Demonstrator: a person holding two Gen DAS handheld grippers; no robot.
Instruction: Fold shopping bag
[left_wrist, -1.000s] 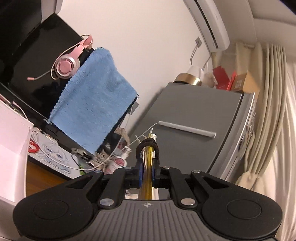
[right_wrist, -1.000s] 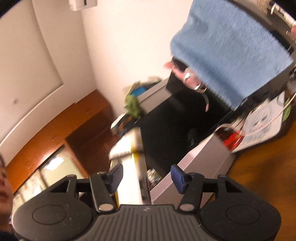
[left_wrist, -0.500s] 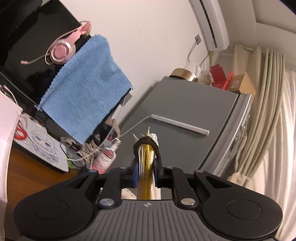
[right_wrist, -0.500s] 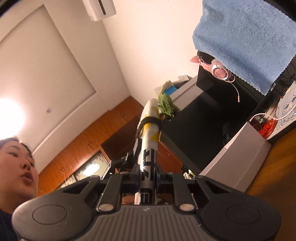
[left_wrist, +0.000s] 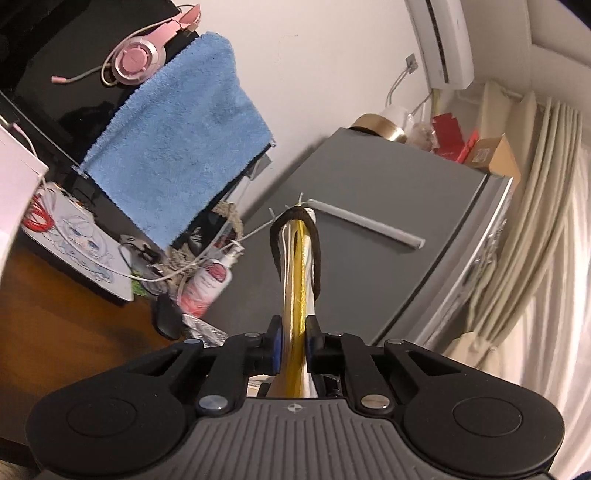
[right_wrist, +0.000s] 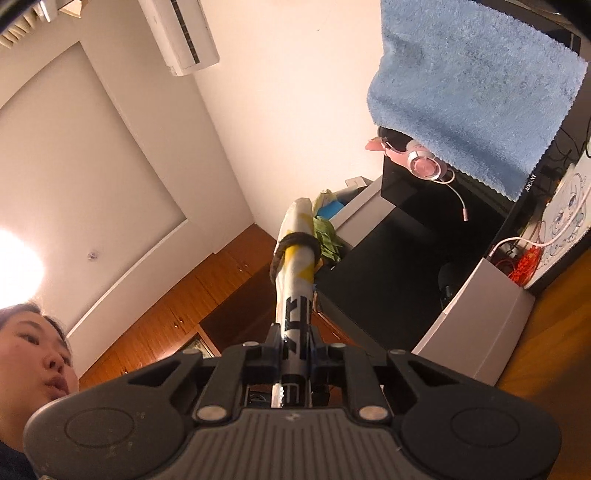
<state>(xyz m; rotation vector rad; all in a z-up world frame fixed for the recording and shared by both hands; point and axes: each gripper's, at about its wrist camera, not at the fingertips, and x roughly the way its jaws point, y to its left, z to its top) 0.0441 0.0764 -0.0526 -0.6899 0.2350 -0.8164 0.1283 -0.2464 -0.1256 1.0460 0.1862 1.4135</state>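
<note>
The shopping bag (left_wrist: 297, 273) is folded into a narrow white and yellow roll, held up in the air. A black elastic band (left_wrist: 275, 240) loops around its far end. My left gripper (left_wrist: 294, 336) is shut on the roll, which sticks out forward between the blue pads. In the right wrist view the same bag (right_wrist: 295, 273) shows black lettering and a yellow pattern, with the band (right_wrist: 295, 240) around it. My right gripper (right_wrist: 294, 343) is shut on the roll near its base.
A blue towel (left_wrist: 173, 147) hangs over a black monitor beside a pink headset (left_wrist: 138, 59). A grey fridge (left_wrist: 369, 240) and curtains (left_wrist: 535, 240) stand to the right. The wooden desk (left_wrist: 55, 314) holds a lotion bottle (left_wrist: 207, 284), cables and a white box (right_wrist: 476, 321). A person (right_wrist: 33, 350) is at lower left.
One second ago my right gripper stood open around the bag; it has shut on it. Both grippers have tilted upward a little, with the left one still gripping the roll.
</note>
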